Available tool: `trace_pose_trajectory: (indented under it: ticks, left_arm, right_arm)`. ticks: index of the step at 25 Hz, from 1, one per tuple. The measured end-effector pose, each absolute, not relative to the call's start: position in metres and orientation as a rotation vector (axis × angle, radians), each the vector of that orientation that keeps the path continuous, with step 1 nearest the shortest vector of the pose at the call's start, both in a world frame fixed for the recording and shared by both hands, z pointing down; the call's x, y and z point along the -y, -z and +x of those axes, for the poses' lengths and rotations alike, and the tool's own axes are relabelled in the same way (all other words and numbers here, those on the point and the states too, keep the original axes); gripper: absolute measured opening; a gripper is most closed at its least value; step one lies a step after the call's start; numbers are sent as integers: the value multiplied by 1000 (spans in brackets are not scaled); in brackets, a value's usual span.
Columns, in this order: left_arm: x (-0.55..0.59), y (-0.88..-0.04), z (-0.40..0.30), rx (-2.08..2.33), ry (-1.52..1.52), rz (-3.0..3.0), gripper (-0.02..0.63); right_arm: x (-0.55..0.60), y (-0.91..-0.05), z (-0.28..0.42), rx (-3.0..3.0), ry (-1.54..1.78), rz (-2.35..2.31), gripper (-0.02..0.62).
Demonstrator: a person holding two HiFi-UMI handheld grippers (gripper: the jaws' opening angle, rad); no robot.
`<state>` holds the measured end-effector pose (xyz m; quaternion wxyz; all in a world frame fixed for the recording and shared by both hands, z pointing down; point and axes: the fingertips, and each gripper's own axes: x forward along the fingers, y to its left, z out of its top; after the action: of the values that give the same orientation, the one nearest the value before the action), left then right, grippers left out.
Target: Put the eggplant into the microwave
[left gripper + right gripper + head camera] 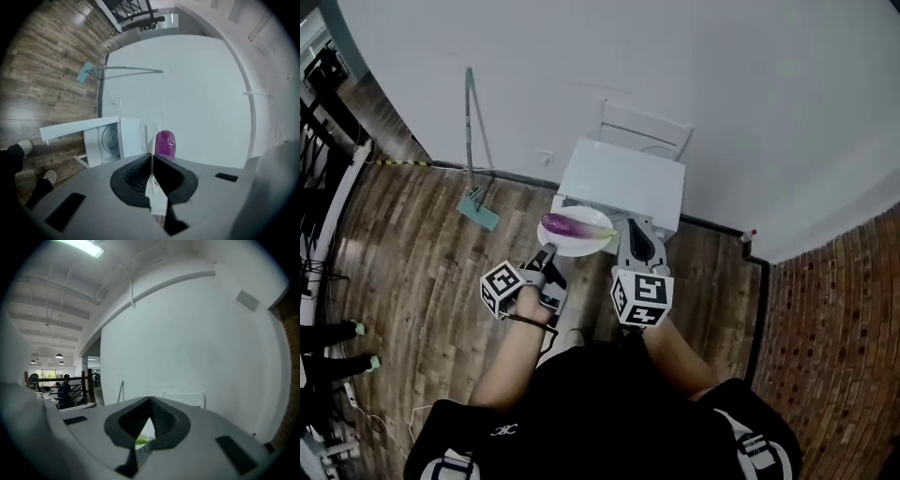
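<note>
Checking the left gripper (548,251) from my station: its jaws are nearly together and clamped on the near rim of a white plate (579,247). In the left gripper view the plate (152,139) shows edge-on as a thin white line running up between the pads (136,173). Task item: the eggplant (572,226), purple w/ a green stem end, lies lengthwise across that plate, stem toward the right gripper (632,228). From the left gripper cam I see its rounded purple end (165,143) just past the jaw tips. Plate and eggplant are held just in front of the microwave (623,178), not inside it. The microwave is white and sits against the white wall. Its door (70,130) stands open and the turntable (110,138) shows in the cavity. Right gripper (150,403): its own view shows the jaw tips meeting, w/ a small gap lower down. White and a bit of green show through that gap, prob. the plate and stem below, but I can't confirm any contact. Ref. surroundings: wood floor (422,244), a long-handled flat mop (472,141) leaning on the wall left of the microwave, and a brick wall (834,328) at right.
</note>
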<state>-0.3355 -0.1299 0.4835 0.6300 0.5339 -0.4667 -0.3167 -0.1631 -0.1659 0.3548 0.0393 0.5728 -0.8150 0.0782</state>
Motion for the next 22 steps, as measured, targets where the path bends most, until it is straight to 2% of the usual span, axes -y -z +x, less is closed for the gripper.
trace_pose_trajectory:
  ticks: [11,22]
  left_arm:
    - [129,-539,-242,979,579,1213,15]
    - [131,-577,-214,1112,674,1118,15]
  right_arm:
    - [129,-393,-76,2367,-325,1861,9]
    - [151,-430,-41,2458,-387,1626,9]
